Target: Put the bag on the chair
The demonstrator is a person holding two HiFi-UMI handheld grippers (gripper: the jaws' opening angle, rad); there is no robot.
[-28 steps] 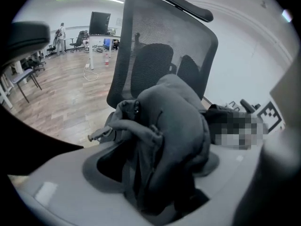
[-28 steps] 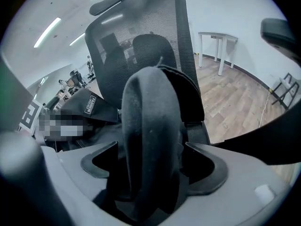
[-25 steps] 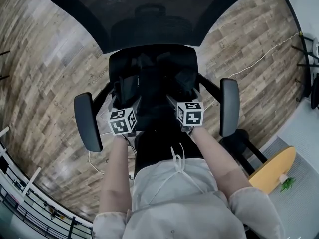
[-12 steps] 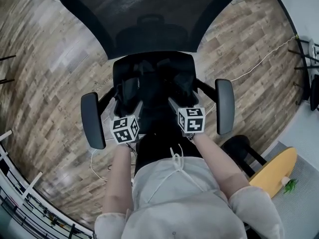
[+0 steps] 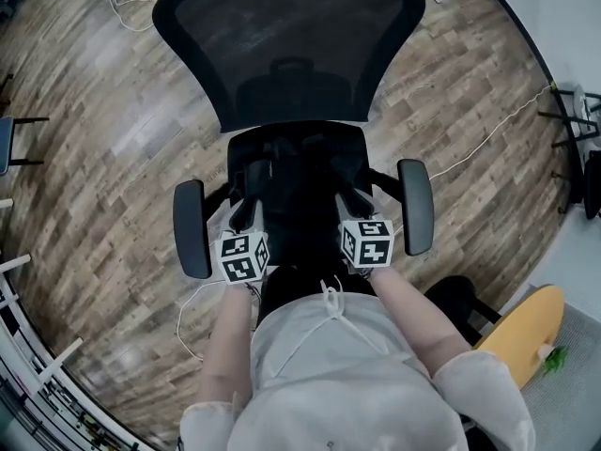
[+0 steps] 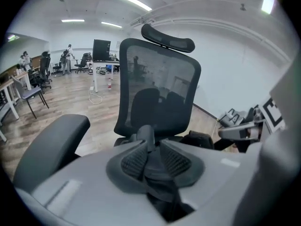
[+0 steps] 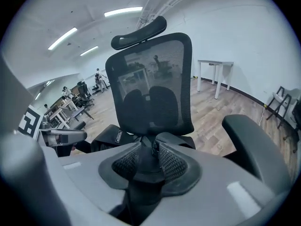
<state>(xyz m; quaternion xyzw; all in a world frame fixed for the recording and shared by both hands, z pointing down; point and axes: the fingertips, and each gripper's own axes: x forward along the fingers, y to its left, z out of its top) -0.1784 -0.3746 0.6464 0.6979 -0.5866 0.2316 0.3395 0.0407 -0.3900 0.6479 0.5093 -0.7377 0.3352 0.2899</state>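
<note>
- Head view: the black bag (image 5: 299, 181) merges with the seat of the black mesh-backed office chair (image 5: 286, 36) — its outline is unclear, and it lies toward the seat's front edge.
- Only the gripper views show the grips: the jaws of the left gripper (image 6: 151, 149) and right gripper (image 7: 149, 154) are each closing on a dark bag strap.

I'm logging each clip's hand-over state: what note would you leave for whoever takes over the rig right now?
Left gripper: jaws closing on a dark part of the bag; the pads seem to touch it.
Right gripper: the same, jaws closing on black bag material between the pads.
Bag: lies on the seat of the chair, in front of the backrest.
Done: the bag appears to rest on the chair.
Left: probably check that it sits steady, then let go with both grippers and draw back.
</note>
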